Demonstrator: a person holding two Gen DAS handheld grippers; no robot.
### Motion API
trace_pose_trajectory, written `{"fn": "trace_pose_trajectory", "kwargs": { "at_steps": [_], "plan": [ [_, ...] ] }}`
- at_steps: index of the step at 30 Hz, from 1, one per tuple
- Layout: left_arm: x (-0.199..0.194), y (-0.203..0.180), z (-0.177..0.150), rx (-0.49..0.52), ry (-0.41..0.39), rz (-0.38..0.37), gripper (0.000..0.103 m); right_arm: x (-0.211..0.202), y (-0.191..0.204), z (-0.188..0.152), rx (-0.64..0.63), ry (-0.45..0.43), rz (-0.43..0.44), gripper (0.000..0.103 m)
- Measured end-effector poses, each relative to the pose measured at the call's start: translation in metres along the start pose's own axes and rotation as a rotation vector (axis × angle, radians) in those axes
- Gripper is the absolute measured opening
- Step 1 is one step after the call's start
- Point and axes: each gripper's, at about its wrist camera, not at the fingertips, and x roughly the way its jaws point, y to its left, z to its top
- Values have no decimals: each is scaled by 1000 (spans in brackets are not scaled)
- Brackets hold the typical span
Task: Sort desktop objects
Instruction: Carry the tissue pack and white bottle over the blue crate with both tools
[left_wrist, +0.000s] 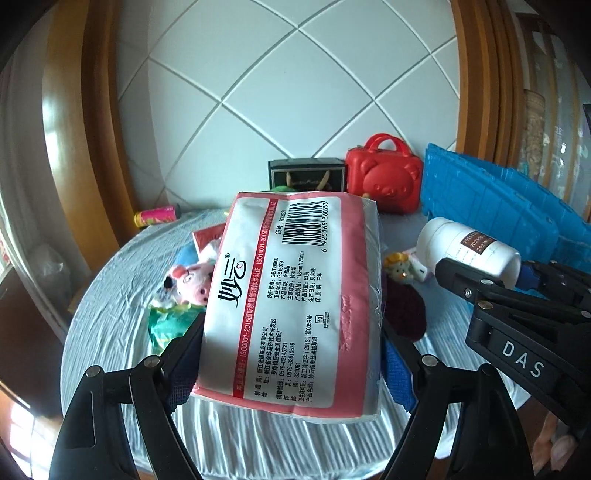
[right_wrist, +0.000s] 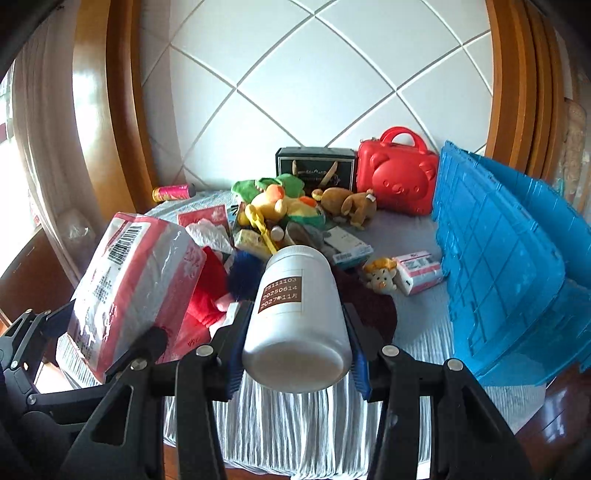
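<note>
Holding a white bottle (right_wrist: 297, 317) between its two fingers, the right hand-held gripper (right_wrist: 295, 354) fills the lower middle of the right wrist view, and the bottle's long axis runs straight away from the camera, base toward the lens and cap toward the heap of toys. The blue crate (right_wrist: 498, 266) lies to the right of that gripper, at the right edge of the frame, tipped so that its ribbed wall faces the bottle. It looks the likely place for sorted things, so the right arm is the nearer one to it.

The left hand-held gripper (left_wrist: 291, 354) is closed on a pink and white tissue pack (left_wrist: 291, 295), which stands up across the centre of the left wrist view, long axis running up the frame, barcode at the far end. In that view the crate (left_wrist: 491, 206) sits at the right, beyond the bottle (left_wrist: 469, 245) and the right gripper (left_wrist: 480, 273), so the left arm would have to reach past its partner.

The pack hides most of the heap on the cloth-covered worktop (left_wrist: 122, 258). The crate's opening is cut off or turned away in both views, so I cannot tell what it holds. The printed dates on the bottle's brown label are only partly readable.
</note>
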Motion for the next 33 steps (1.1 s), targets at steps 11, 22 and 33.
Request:
{"fn": "trace_pose_trajectory", "kwargs": {
  "at_steps": [11,22,33],
  "plan": [
    [-14,-29,38,35,-90,-55,83,-53,-23,34,12,-133,-74,46],
    [-12,-166,93,76,-197,-113,83,-100,-147,57,33,-280,-151,46],
    [2,-360,150,161,-235,-228,83,-139,-346,80,94,-334,-293,46]
  ]
}}
